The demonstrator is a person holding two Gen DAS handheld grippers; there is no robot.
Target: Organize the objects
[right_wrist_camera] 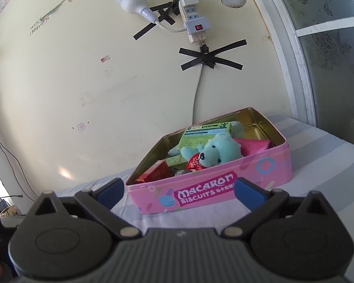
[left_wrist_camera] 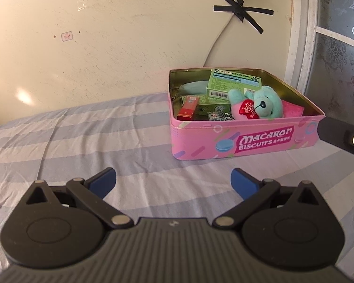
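A pink "Macaron Biscuits" tin (left_wrist_camera: pixel 247 141) (right_wrist_camera: pixel 207 188) stands open on the striped bedsheet (left_wrist_camera: pixel 82 141) near the wall. Inside lie a teal plush bear (left_wrist_camera: pixel 264 103) (right_wrist_camera: pixel 214 151) with a red heart, a green box (left_wrist_camera: pixel 233 83) (right_wrist_camera: pixel 205 133), a red box (left_wrist_camera: pixel 187 108) (right_wrist_camera: pixel 155 173), a pink pad (left_wrist_camera: pixel 292 109) (right_wrist_camera: pixel 254 146) and small packets. My left gripper (left_wrist_camera: pixel 173 181) hovers open over bare sheet, in front and left of the tin, holding nothing. My right gripper (right_wrist_camera: pixel 179 191) is open too, empty, just in front of the tin's front wall.
The cream wall (left_wrist_camera: pixel 106 47) rises right behind the bed, with a taped cable (left_wrist_camera: pixel 240 11) (right_wrist_camera: pixel 210 59) and a power strip (right_wrist_camera: pixel 193 21). A window frame (left_wrist_camera: pixel 302 35) (right_wrist_camera: pixel 292 59) stands to the right. The other gripper's black body (left_wrist_camera: pixel 342 136) shows at the right edge.
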